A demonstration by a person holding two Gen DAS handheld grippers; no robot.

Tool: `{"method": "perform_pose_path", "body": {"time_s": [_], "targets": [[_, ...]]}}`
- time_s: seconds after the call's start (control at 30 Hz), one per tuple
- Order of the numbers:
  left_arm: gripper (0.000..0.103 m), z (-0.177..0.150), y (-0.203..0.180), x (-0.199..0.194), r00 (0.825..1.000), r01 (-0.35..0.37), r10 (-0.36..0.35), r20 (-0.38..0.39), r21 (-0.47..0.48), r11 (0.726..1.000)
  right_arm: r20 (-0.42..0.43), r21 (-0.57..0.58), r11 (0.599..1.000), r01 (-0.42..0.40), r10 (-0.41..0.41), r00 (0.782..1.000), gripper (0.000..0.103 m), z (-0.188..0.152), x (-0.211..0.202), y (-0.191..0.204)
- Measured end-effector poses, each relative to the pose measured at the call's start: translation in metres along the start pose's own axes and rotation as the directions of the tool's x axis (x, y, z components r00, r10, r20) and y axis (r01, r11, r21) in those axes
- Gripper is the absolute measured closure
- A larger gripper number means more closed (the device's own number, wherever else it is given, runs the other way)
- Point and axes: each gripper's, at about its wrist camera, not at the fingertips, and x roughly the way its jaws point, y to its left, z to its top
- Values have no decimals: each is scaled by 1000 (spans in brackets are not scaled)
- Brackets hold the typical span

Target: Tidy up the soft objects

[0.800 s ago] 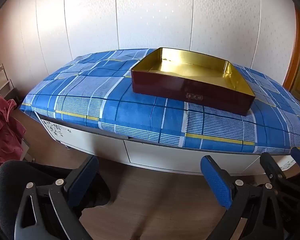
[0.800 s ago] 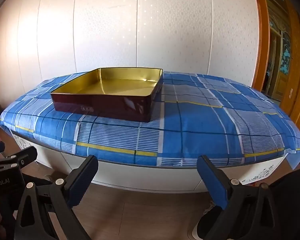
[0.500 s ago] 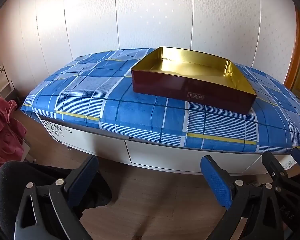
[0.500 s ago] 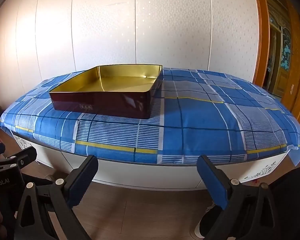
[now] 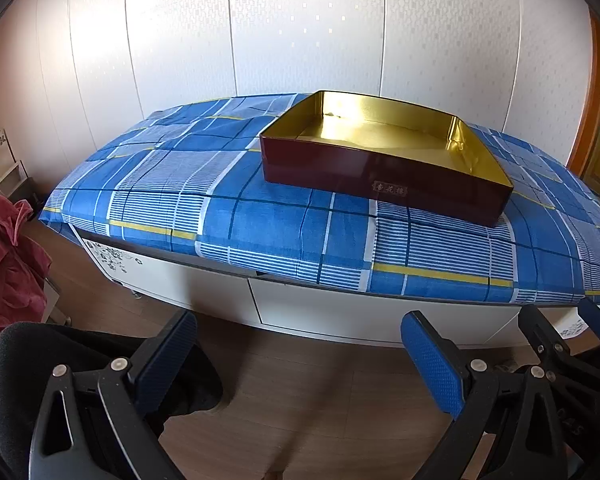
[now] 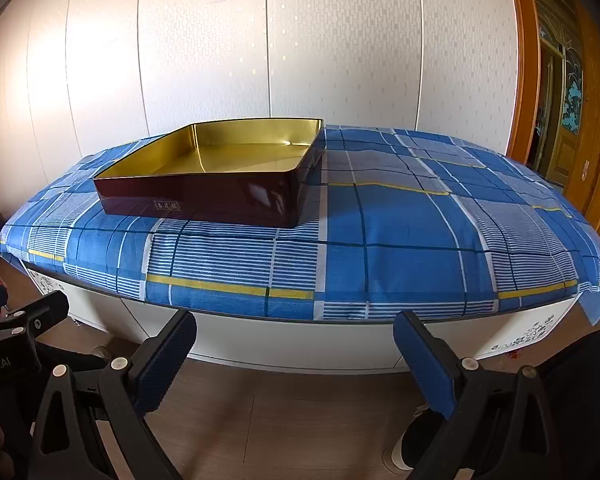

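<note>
- Left gripper (image 5: 298, 360): nearest, over the wood floor (image 5: 300, 392) short of the tabletop's near edge; jaws spread wide, nothing between them.
- Right gripper (image 6: 294, 354): likewise short of the near edge, jaws released and empty. Each gripper shows at the edge of the other's view, so they sit side by side.
- Chair (image 5: 32, 360): black padded back at the left, low and close.
- Red cloth (image 5: 4, 264): bunched off the tabletop's left end, beside the chair. It may be one of the soft things to sort, but I cannot tell.
- Sheet (image 6: 400, 220): blue plaid, covering the whole tabletop and hanging over its near edge and right corner.
- Tin (image 6: 210, 178): maroon outside, gold inside, open, left of centre toward the tabletop's far edge. It is empty.
- Progress: judged from this, nothing is sorted yet. No soft object lies on the tabletop or in the tin; fetching and placing all remain.
</note>
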Motion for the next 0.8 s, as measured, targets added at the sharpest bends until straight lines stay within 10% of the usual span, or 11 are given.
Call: {"method": "perform_pose_path", "body": {"time_s": [0.8], "targets": [[0,-1,-3,1,1000,9,-9,-3,11,1000,-5,-1,1000,1,-1,1000,3,0,2,0]]}}
